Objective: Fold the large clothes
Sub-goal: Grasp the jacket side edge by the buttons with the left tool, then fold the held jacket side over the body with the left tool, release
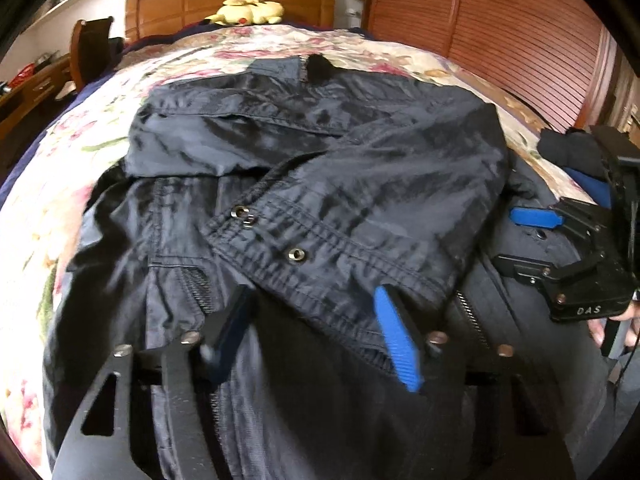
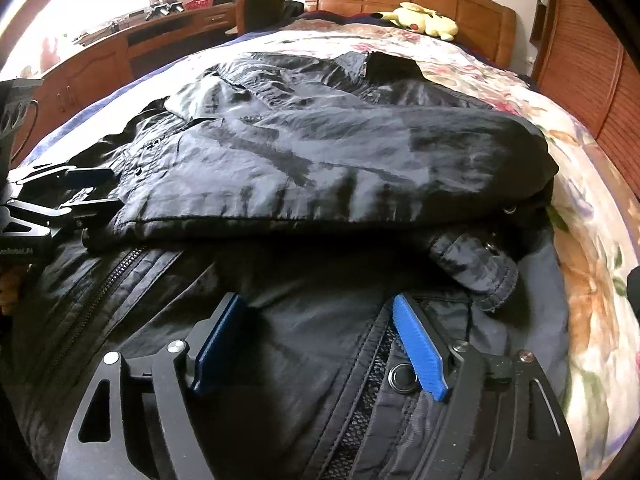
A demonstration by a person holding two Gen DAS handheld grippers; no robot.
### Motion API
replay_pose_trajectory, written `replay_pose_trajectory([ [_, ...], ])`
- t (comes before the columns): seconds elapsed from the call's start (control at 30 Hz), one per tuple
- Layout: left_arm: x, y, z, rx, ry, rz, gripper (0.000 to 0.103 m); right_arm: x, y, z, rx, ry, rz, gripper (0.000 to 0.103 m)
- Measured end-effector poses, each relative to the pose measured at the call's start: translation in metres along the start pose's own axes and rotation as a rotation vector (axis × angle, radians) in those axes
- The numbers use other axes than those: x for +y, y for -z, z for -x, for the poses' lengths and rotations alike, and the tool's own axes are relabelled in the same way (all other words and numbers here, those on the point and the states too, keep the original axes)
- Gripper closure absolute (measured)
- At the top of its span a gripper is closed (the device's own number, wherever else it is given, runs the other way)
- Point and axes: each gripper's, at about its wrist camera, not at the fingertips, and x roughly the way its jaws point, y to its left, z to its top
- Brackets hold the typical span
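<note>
On the bed [image 1: 64,152] our two grippers [image 1: 316,328] [image 2: 320,344] gape empty over the jacket [image 1: 320,152]; slippery sleeves may slide and unfold.

Your jacket [image 1: 320,184] is a big black shiny nylon one, spread across the floral bedspread with the collar end pointing at the headboard. You've got both sleeves folded in over the body, and they cross on top of each other. The cuff [image 1: 280,248] of the upper sleeve, with its rows of stitching and two metal snaps, lands around the middle of the front. The other cuff [image 2: 476,268] pokes out from under the folded layer on the right-hand side. The front zipper [image 2: 96,296] runs down the near half toward you, unzipped-looking, with a snap button [image 2: 402,376] beside the mesh-lined edge. Fabric's pretty wrinkled all over.
</note>
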Motion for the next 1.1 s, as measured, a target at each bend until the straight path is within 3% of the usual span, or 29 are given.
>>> replay_pose_trajectory([
  [0.07,-0.006,0.000,0.001,-0.007,-0.018,-0.023,0.072,0.000,0.000,0.000,0.001,-0.009,-0.005,0.022],
  [0.27,-0.021,0.001,0.002,-0.018,-0.056,-0.095,0.094,-0.002,0.001,0.001,-0.002,-0.037,-0.014,0.018],
  [0.63,-0.016,0.001,0.043,-0.150,-0.085,-0.062,0.098,0.002,0.007,0.011,-0.033,-0.007,-0.019,0.018],
  [0.77,-0.004,-0.005,0.054,-0.177,-0.129,-0.053,0.098,-0.003,0.011,0.022,-0.073,0.009,-0.059,0.018],
  [0.93,0.021,-0.012,0.068,-0.197,-0.191,-0.029,0.098,-0.020,0.018,0.039,-0.137,-0.030,-0.154,0.018],
  [1.1,0.047,-0.019,0.089,-0.224,-0.258,-0.027,0.098,-0.023,0.020,0.040,-0.139,-0.035,-0.178,0.018],
])
